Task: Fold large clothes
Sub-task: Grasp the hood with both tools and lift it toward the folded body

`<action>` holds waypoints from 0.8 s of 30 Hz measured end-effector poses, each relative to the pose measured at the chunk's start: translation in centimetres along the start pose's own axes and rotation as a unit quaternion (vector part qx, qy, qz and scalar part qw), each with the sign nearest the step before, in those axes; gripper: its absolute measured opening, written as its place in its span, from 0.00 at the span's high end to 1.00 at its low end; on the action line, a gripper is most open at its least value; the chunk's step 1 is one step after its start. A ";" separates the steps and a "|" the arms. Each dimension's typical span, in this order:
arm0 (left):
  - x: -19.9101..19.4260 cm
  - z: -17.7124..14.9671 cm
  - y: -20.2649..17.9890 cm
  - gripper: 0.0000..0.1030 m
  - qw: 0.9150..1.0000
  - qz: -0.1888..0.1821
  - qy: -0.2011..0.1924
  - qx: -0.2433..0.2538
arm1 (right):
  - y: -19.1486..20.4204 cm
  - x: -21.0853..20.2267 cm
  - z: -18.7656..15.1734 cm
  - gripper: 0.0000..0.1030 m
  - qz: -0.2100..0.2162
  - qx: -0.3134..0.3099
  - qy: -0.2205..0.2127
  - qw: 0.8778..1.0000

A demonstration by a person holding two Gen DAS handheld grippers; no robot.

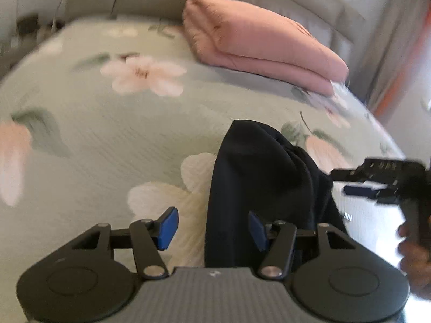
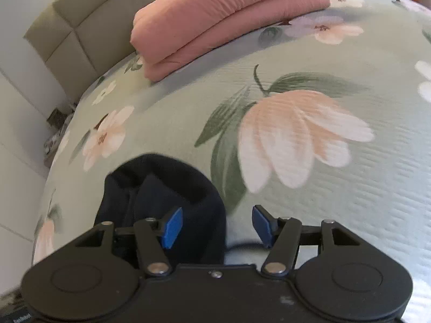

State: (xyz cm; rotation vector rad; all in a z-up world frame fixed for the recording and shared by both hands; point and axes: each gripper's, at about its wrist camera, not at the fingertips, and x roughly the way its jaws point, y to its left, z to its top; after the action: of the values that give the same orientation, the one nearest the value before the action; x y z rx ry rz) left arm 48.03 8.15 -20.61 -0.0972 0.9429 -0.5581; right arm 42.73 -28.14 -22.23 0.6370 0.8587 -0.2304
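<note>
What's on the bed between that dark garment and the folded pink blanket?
Nothing but bare flowered bedspread between the dark garment and pink blanket; both views show it.

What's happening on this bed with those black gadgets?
A person is holding a two-finger tool in each hand to fold a dark garment lying on a floral bedspread. Right now neither tool has hold of it: the left gripper and the right gripper both have their jaws spread open, close by the bunched-up cloth. A folded pink blanket sits further back near the headboard, untouched.
</note>
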 end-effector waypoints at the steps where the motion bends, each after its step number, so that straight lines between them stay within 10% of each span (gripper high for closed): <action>1: 0.8 0.2 0.4 0.43 1.000 -0.005 0.003 -0.011 | 0.1 0.7 0.2 0.31 -0.006 -0.003 -0.003 1.000; 7: 4.8 1.0 3.0 0.43 0.986 -0.117 0.037 -0.109 | 0.1 3.6 0.7 0.34 -0.006 0.006 -0.003 1.000; 9: 6.0 1.0 3.6 0.47 0.976 -0.149 0.050 -0.151 | 0.3 4.3 0.3 0.66 0.012 0.011 0.016 1.000; 12: 6.5 0.7 3.0 0.89 0.980 -0.130 0.053 -0.142 | 1.4 3.8 -0.3 0.86 0.015 -0.014 0.013 1.000; 24: -5.9 -0.2 1.1 0.94 0.983 -0.177 -0.031 -0.048 | 2.5 -8.8 -1.5 0.90 0.086 -0.066 -0.053 0.993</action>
State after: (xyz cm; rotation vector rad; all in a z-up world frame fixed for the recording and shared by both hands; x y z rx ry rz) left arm 45.60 11.99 -16.74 -0.3714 0.8971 -0.8328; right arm 37.21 -25.76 -15.18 0.5662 0.7063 -0.0515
